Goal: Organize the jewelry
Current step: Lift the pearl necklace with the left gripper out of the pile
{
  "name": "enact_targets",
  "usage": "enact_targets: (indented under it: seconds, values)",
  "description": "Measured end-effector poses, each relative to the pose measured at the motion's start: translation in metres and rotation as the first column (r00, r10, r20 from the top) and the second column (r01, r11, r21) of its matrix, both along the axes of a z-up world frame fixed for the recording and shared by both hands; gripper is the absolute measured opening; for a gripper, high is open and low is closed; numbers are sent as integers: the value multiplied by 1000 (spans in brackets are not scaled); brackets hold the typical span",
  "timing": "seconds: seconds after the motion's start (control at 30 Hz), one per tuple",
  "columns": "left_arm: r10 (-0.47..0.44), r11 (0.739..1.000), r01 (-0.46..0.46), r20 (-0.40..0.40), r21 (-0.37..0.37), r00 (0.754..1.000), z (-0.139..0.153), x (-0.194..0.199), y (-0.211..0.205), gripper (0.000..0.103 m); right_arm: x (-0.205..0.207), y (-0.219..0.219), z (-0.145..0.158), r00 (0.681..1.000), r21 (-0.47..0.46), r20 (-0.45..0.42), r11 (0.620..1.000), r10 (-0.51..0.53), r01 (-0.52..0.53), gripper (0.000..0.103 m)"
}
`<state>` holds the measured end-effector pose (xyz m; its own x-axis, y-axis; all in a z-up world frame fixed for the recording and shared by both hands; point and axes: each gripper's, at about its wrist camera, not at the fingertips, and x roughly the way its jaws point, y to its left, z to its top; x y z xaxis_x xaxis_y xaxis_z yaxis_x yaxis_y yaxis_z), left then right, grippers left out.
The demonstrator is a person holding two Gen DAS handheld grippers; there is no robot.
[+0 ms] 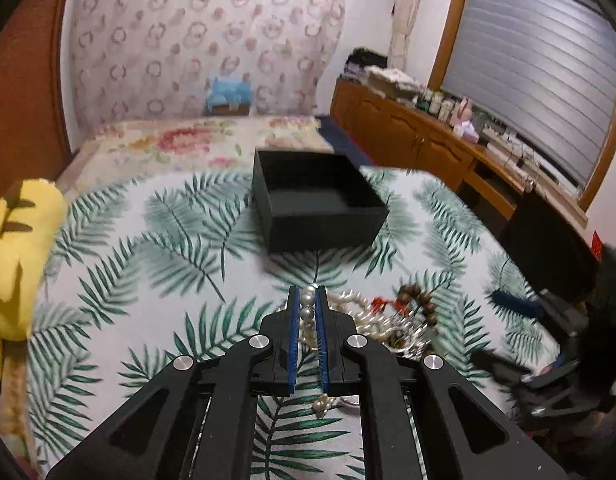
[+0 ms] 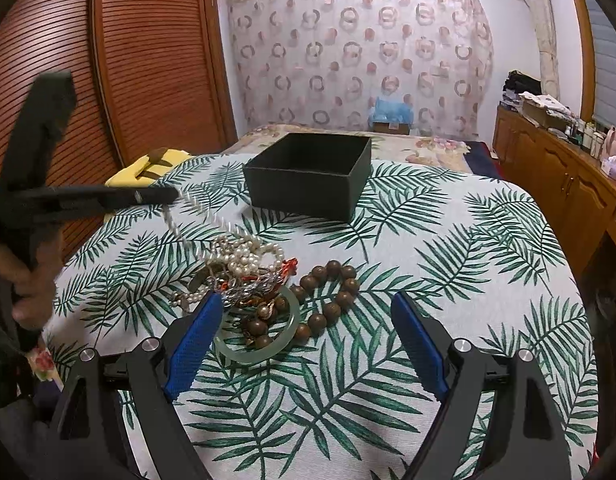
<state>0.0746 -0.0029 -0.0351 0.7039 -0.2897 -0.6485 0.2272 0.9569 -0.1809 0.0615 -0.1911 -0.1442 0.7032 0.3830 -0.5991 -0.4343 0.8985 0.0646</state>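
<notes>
Overhead, leaf-print tablecloth bears jewelry pile.

- Left wrist view rides close above the leaf-print cloth, facing the black box and far curtain.
- Right wrist view sits further back, higher, facing likewise.
- Both share the box, the jewelry pile, the cloth.

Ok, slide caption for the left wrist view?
Left gripper pinches a pearl strand, black box ahead.

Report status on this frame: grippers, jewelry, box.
Left gripper shut on pearl strand, lifted off the pile. Right gripper open, low by the bangle. Box open, path unobstructed.
</notes>
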Motion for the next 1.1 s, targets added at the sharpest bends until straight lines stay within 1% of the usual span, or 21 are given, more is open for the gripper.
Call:
enact_targets:
  seconds: [0.23, 0.33, 0.57, 0.8, 0.93, 1.1]
  values:
    - [10, 1000, -9, 94, -10, 996, 35, -16, 5, 7, 6, 4, 1, 1000, -6, -10, 1000, 27, -27, 74]
    - [20, 1000, -19, 136, -6, 991, 49, -22, 7, 7, 9, 7, 4, 999, -10, -5, 999, 36, -36, 73]
    - [51, 999, -50, 193, -6, 980, 70, -30, 22, 7, 21, 17, 12, 998, -33, 13, 998, 63, -62, 69]
    - [91, 996, -92, 258, -9, 962, 97, -34, 39, 7, 26, 21, 12, 997, -35, 5, 996, 77, -77, 65]
    - [107, 994, -108, 275, -9, 956, 102, -36, 45, 7, 27, 20, 6, 996, -28, -22, 996, 82, -83, 64]
    - [122, 992, -126, 263, -4, 957, 94, -36, 51, 7, 29, 26, 4, 995, -27, -34, 995, 97, -98, 61]
